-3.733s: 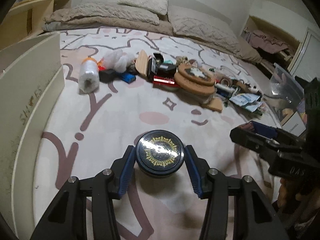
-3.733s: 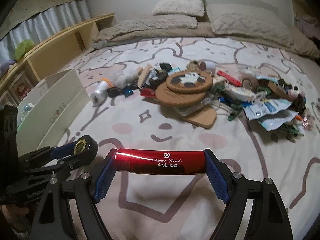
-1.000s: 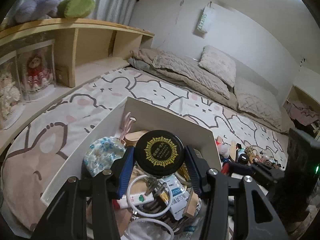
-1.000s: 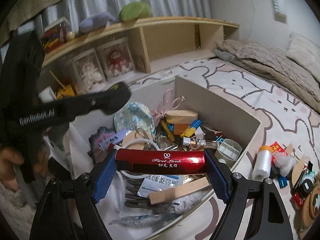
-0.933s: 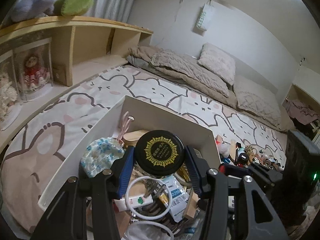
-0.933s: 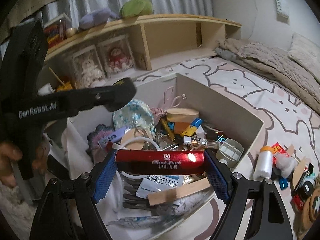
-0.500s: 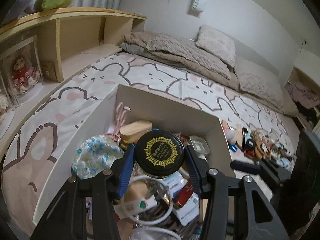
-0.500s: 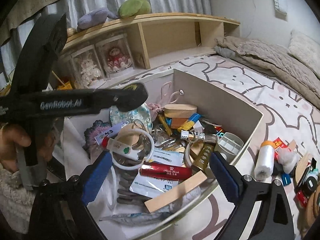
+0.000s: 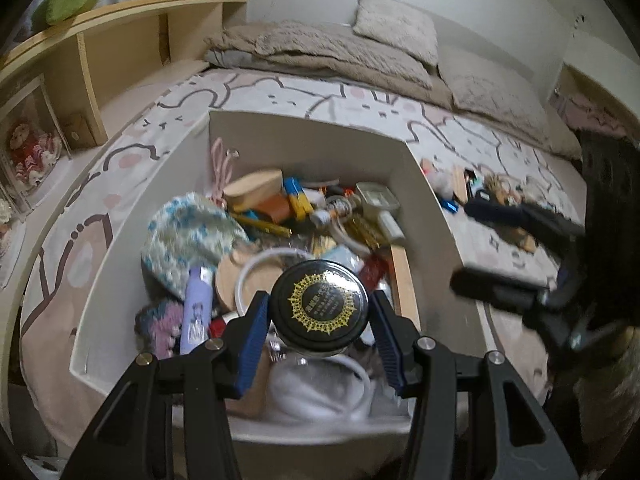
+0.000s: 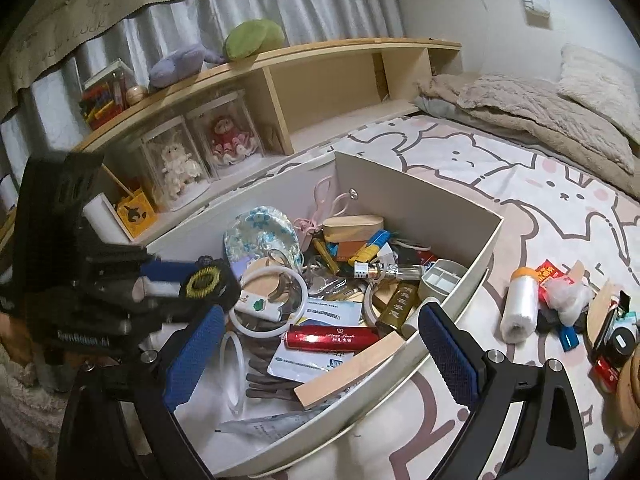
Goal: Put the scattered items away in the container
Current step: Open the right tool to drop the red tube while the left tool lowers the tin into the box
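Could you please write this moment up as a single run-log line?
left claw: shut on black jar, over white box | right claw: open, empty | red tube: lying in box

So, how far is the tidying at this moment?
Done: the red tube lies inside the white box among many other items, and the right gripper is open. In hand: the left gripper holds the black-lidded jar over the box. Left: the pile on the bedspread.
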`<state>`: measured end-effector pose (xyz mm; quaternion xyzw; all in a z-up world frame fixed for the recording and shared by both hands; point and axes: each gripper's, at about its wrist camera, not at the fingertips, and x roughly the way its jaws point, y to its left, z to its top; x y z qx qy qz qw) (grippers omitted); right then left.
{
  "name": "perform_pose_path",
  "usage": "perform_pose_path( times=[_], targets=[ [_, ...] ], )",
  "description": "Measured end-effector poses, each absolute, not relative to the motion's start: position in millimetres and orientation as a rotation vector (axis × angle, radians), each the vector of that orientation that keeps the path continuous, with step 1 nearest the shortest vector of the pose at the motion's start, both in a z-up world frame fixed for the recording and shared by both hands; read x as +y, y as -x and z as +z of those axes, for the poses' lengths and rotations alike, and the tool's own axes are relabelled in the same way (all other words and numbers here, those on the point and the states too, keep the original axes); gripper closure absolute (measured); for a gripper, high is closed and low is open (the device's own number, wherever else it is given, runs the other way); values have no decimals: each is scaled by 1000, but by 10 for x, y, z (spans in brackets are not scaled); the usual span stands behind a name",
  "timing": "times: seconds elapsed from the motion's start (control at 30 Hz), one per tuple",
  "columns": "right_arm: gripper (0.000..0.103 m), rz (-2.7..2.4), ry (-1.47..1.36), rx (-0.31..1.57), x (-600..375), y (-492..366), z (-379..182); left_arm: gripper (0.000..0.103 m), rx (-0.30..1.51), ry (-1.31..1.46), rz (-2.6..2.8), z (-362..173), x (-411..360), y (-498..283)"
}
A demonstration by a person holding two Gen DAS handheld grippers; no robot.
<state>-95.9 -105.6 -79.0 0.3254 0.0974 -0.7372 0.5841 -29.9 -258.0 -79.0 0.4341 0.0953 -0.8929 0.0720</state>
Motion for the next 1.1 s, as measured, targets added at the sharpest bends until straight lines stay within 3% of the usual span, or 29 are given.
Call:
perform_pose_path(
  times=[0.73,0.8,0.83,0.87,1.1],
  targets=[
    [5,-1733,-766,218,-928,925,-721,53,180,-1383,-2661,-903,-2304,75],
    [5,-1735,-766,220,-921,920,-715,44,198,-1375,-2653,-889,-2309,59],
    [5,-1735,-765,219,-919,919,-713,27,201,-1362,-2644,-875,-2313,48],
    [5,-1737,-764,218,-913,916,-707,17,199,-1347,-2636,-857,-2312,34],
    [5,-1741,-748,222,-883,849,-637,17,180,-1317,-2640,-785,-2271,-19]
  ],
)
